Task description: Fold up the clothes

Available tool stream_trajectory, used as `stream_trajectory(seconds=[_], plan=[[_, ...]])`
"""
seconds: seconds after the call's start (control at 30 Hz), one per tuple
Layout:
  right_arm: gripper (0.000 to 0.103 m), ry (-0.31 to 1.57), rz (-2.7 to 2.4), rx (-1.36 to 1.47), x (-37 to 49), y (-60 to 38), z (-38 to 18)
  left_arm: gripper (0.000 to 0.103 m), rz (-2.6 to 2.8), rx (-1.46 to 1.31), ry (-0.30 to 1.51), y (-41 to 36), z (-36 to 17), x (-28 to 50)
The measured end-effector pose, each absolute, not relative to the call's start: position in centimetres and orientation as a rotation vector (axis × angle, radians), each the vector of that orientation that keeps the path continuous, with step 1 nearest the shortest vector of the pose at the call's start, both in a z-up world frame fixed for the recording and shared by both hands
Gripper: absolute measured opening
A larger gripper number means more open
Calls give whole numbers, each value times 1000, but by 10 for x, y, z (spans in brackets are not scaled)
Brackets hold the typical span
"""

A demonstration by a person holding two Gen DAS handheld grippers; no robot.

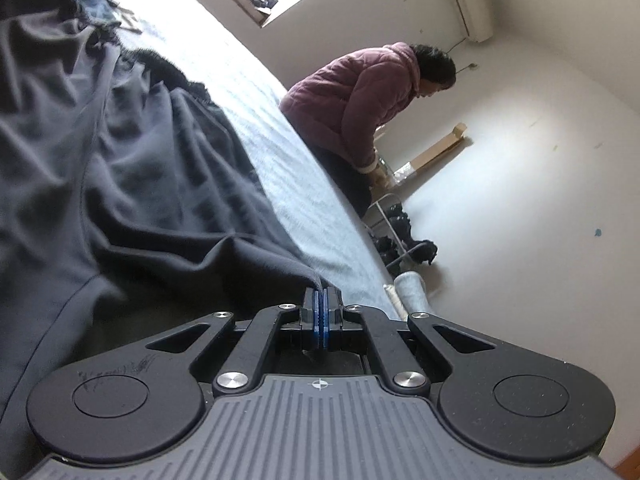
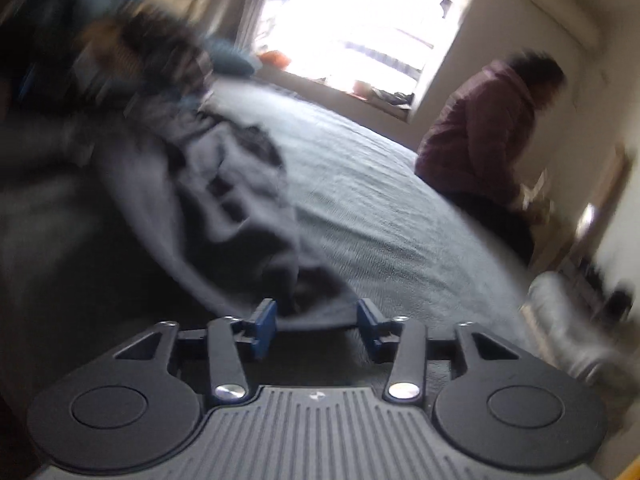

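Pinching a corner of the dark garment, the left tool has its blue pads pressed together on the fabric edge; the cloth spreads in wrinkles to the left of it, across the grey bedspread. The right tool stands wide, its fingers apart, with a fold of the same garment lying between and just ahead of them, on the bed. A person in a purple jacket bends beyond the bed's far edge.
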State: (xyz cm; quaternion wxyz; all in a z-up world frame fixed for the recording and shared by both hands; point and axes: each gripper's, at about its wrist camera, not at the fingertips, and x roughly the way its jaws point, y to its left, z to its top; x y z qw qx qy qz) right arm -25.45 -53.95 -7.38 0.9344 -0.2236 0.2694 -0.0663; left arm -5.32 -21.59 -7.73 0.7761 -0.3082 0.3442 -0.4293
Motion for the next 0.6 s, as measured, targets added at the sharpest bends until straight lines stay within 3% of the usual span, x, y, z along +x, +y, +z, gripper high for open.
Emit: stream_trajectory(seconds=[0.03, 0.27, 0.43, 0.53, 0.6], plan=[[57, 555, -131, -521, -256, -533, -80, 0, -927, -667, 739, -216, -75, -52], [54, 543, -125, -748, -238, -507, -102, 0, -929, -641, 710, -219, -66, -53], [36, 481, -82, -639, -224, -515, -78, 0, -926, -610, 690, -218, -60, -55], [11, 440, -65, -552, -218, -524, -62, 0, -926, -599, 675, -216, -57, -55], [2, 414, -63, -453, -213, -535, -51, 0, -930, -594, 669, -215, -55, -55]])
